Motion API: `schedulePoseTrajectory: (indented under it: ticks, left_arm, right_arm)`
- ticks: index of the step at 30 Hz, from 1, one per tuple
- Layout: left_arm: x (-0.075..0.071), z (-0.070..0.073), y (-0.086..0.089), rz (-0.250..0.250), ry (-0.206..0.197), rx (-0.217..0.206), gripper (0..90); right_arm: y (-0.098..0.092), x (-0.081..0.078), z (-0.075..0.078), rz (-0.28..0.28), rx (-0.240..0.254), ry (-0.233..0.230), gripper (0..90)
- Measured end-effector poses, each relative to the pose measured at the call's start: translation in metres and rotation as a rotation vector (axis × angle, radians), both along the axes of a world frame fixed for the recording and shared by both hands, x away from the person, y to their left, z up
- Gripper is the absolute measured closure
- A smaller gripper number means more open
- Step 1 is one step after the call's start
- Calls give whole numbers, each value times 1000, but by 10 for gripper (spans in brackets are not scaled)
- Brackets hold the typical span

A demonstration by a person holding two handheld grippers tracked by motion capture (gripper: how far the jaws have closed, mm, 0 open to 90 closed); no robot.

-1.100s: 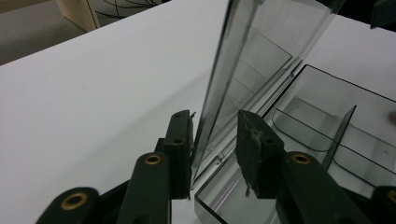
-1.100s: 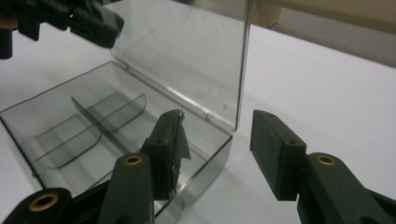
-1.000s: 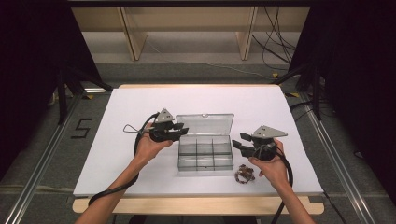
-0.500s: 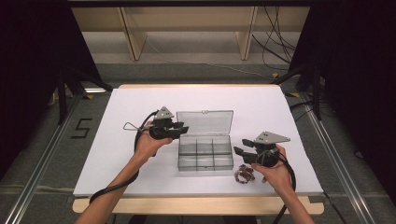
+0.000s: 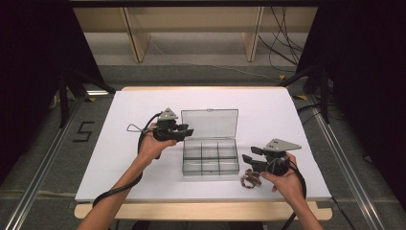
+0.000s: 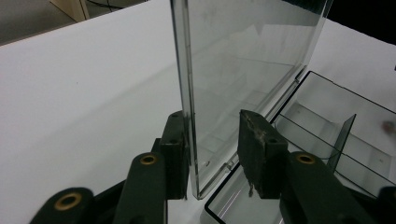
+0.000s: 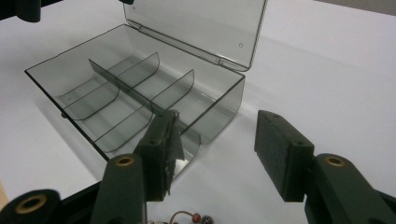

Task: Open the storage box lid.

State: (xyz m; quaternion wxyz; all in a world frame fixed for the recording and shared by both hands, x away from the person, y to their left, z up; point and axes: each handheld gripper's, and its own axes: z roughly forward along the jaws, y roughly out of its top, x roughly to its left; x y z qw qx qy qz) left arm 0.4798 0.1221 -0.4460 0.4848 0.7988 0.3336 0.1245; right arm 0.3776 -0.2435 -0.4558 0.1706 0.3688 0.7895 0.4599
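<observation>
The left hand-held gripper (image 5: 187, 132) sits at the left edge of the raised lid (image 5: 209, 124) of a clear plastic compartment box (image 5: 210, 158). In the left gripper view its jaws straddle that lid's edge (image 6: 194, 140): one pad lies against or just beside the outer face, the other stands a little apart from the inner face, so the lid is between them but not pinched, and the jaws have just been opening. The lid stands nearly upright on its hinge at the far side of the box. The box rests near the middle of the white worktop (image 5: 119, 120), open, its dividers splitting it into compartments that look bare in the right gripper view. The right hand-held gripper (image 5: 248, 159) is held low just beside the box's near right corner, pointing toward it; its jaws are spread with nothing between them (image 7: 215, 154) and have also just been opening. Just below it, on the worktop near the front edge, lies a small beaded bracelet (image 5: 250, 179), close to the right hand (image 5: 282, 178) and apart from the box; a few of its beads (image 7: 196, 218) peek in at the bottom of the right gripper view. The left hand (image 5: 154, 146) holds its gripper from the box's left side, its cable looping over the worktop.
</observation>
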Motion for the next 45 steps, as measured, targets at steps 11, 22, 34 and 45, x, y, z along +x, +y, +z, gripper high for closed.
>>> schedulePoseTrajectory:
  ticks: [11,22,34,45]
  left_arm:
    - [7,0,1,-15,43,-10,603]
    - [14,0,2,-34,84,-8,594]
    - [20,-2,1,-17,114,-8,585]
    - [25,-5,2,-13,152,-28,565]
  right_arm:
    - [-3,-6,-3,13,7,10,475]
    - [-10,-13,-5,-10,22,38,469]
    - [-12,-16,-5,-6,18,42,465]
    - [-13,-15,-6,5,18,27,470]
